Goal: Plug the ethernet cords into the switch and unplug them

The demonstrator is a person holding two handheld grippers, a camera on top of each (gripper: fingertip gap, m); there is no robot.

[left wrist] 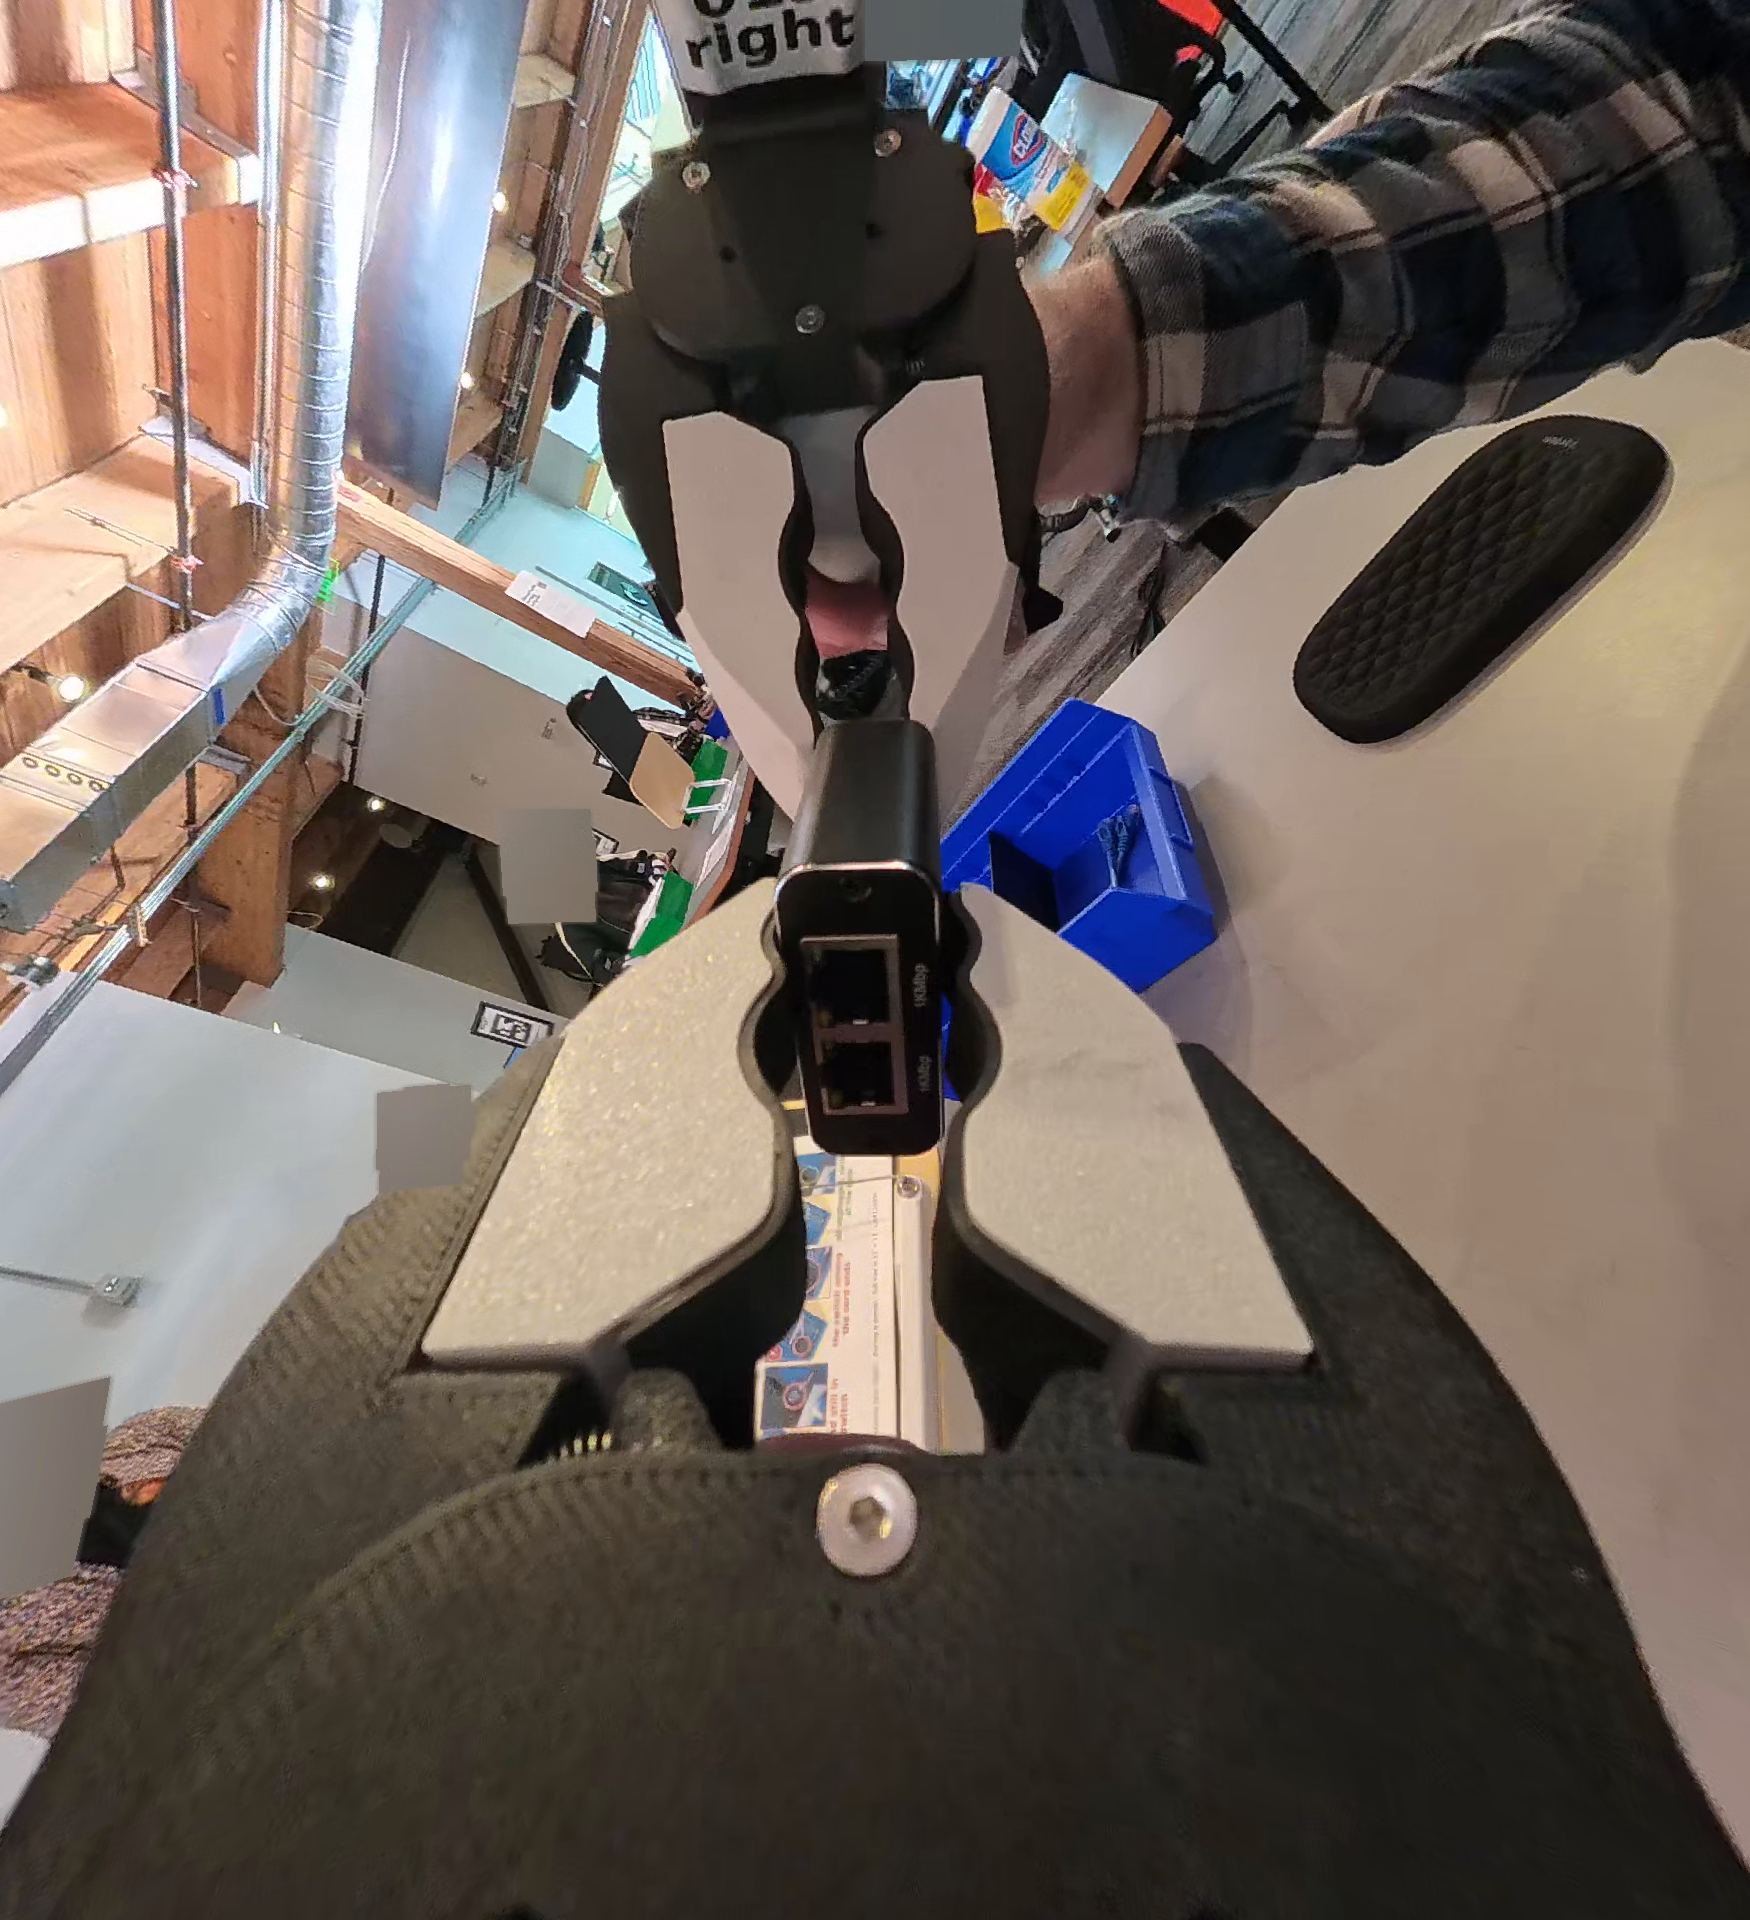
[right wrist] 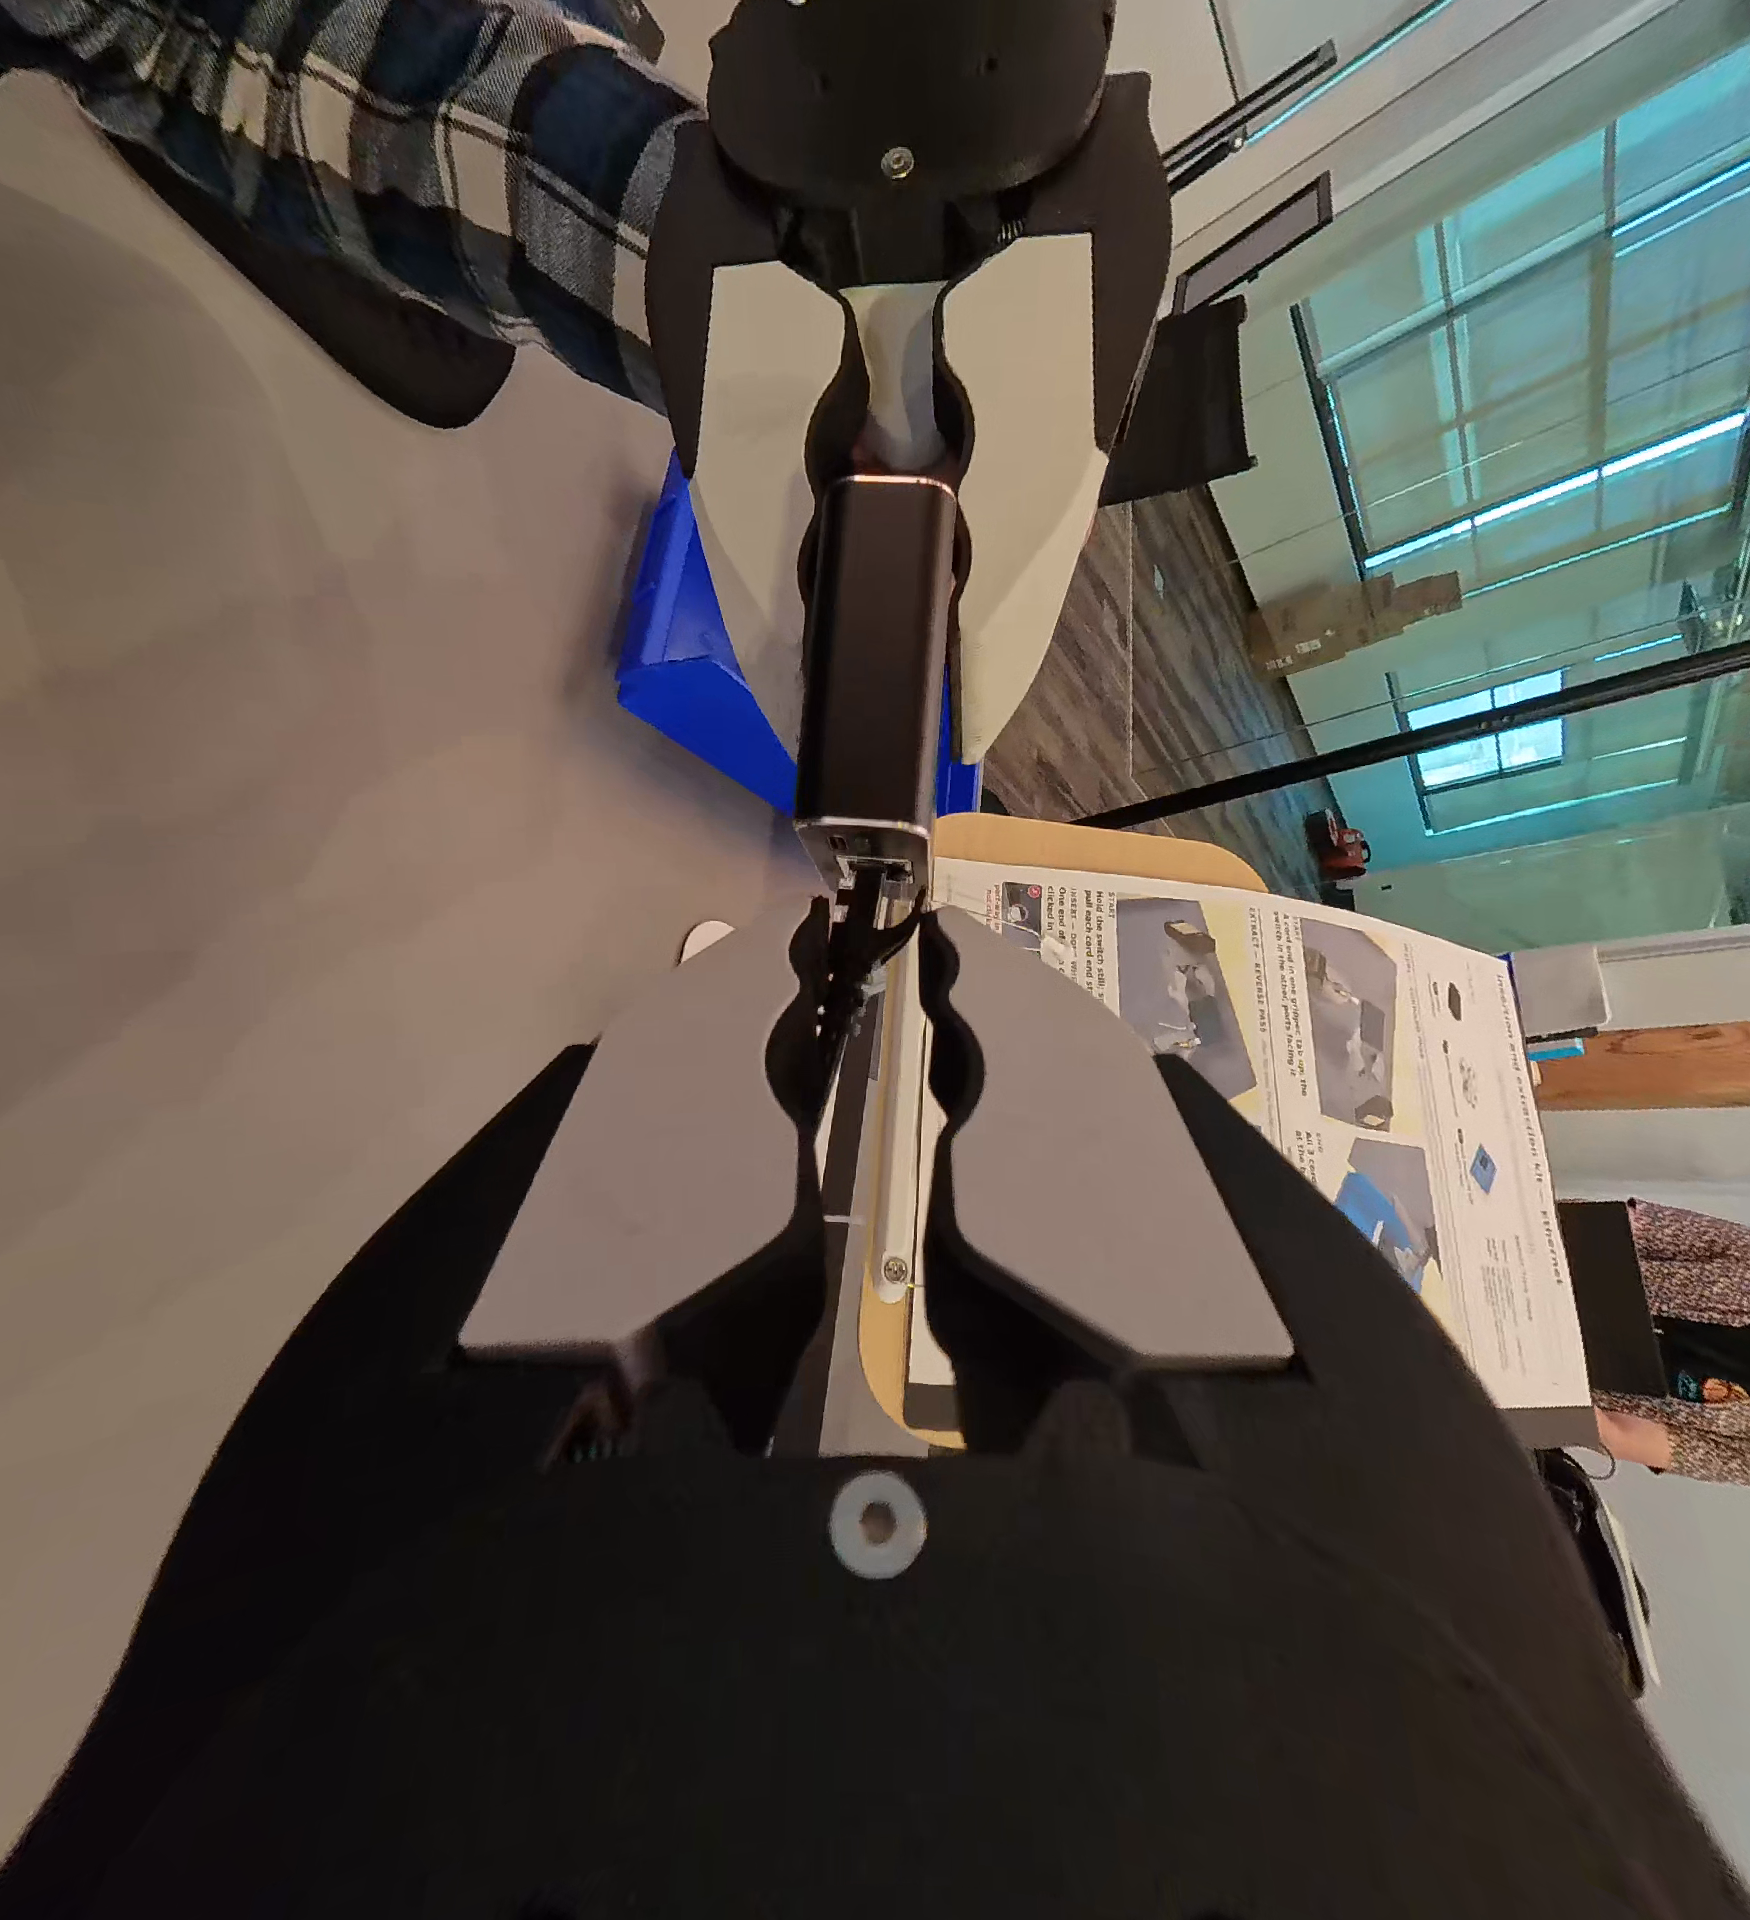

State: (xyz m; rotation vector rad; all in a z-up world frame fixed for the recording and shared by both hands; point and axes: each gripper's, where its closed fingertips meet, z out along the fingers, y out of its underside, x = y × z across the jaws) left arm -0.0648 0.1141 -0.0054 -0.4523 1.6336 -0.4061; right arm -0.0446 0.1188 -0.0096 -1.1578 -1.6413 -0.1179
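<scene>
In the left wrist view my left gripper (left wrist: 863, 914) is shut on a small black switch (left wrist: 860, 821) and holds it in the air over the white table (left wrist: 1473, 1091). Two empty ports on the switch face the camera. My right gripper (left wrist: 866, 727) is at the switch's far end, shut on a black ethernet cord (left wrist: 855, 681). In the right wrist view the right gripper (right wrist: 871, 925) pinches the cord (right wrist: 850, 982), whose clear plug sits in the near port of the switch (right wrist: 876, 644). The left gripper (right wrist: 881, 686) grips the switch from the far side.
A blue bin (left wrist: 1089, 831) with a cable inside stands on the table behind the switch. A black wrist pad (left wrist: 1473, 582) lies farther right. An instruction sheet (right wrist: 1318, 1091) on a board is at the right. A plaid sleeve (left wrist: 1422, 260) reaches in. Only a small space, under 4 cm, lies between the two pairs of fingers.
</scene>
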